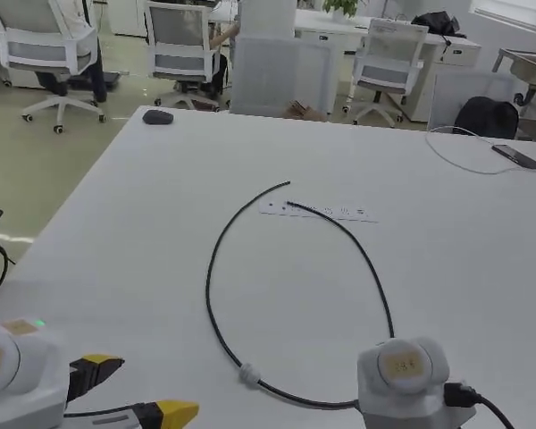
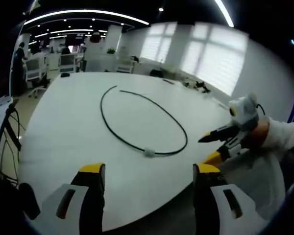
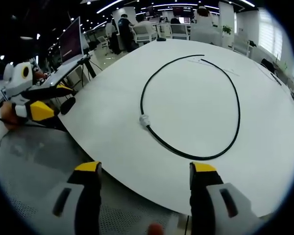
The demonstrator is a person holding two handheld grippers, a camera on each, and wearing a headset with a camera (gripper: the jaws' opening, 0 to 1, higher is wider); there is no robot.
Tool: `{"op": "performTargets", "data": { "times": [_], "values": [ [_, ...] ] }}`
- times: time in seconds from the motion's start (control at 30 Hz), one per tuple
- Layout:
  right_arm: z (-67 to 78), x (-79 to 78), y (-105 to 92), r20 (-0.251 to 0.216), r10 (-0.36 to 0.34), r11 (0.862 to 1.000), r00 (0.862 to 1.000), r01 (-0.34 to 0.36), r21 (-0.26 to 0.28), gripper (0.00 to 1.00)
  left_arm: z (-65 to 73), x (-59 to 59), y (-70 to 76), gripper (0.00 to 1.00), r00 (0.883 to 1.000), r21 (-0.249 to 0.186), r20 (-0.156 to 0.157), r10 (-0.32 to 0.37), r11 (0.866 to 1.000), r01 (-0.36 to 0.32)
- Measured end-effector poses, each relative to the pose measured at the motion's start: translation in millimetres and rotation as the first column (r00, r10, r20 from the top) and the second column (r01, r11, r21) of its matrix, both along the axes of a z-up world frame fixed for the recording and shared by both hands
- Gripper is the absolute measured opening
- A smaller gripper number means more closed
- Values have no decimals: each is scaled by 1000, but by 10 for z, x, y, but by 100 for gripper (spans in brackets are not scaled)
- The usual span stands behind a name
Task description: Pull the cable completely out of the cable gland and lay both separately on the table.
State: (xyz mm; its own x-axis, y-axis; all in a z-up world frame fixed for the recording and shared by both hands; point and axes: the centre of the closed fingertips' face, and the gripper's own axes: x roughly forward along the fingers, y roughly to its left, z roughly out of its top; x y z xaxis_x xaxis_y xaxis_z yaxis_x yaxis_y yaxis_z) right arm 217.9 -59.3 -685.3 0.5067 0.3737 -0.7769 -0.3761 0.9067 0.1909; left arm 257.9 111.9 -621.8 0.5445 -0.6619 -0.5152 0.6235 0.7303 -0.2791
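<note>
Hovering at the near edge of the worktop [image 1: 116,223], both tools are off the work right now. Left gripper [image 2: 149,169]: jaws spread wide, yellow tips well apart, nothing between them. Right gripper [image 3: 146,167]: same story, jaws wide and empty, held just off that near edge.

Out on the worktop, the black cable [image 1: 208,277] lies in one big open loop, running from the middle down toward the near edge. The white cable gland [image 1: 247,374] sits on that loop at its near side. The cable goes in one end and out the other, so the two are not apart. The gland is close to the near edge, between the two grippers, and touched by neither.

The cable's two ends come close together at the far side of the loop, right by a flat white strip [image 1: 322,212], and one end lies across it.

Further off, there's a dark mouse [image 1: 157,116] near the far left corner and a phone [image 1: 516,156] toward the right edge. Office chairs [image 1: 180,49] stand on the floor beyond the far edge.
</note>
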Motion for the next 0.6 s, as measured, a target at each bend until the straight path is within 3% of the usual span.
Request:
{"op": "performTargets", "data": {
  "times": [0.6],
  "values": [
    [-33,-32,24,-21,17,1000,1000,-17,-7,73,-15,9,12,73,1000,10,-4,-2,1000,2]
  ]
}}
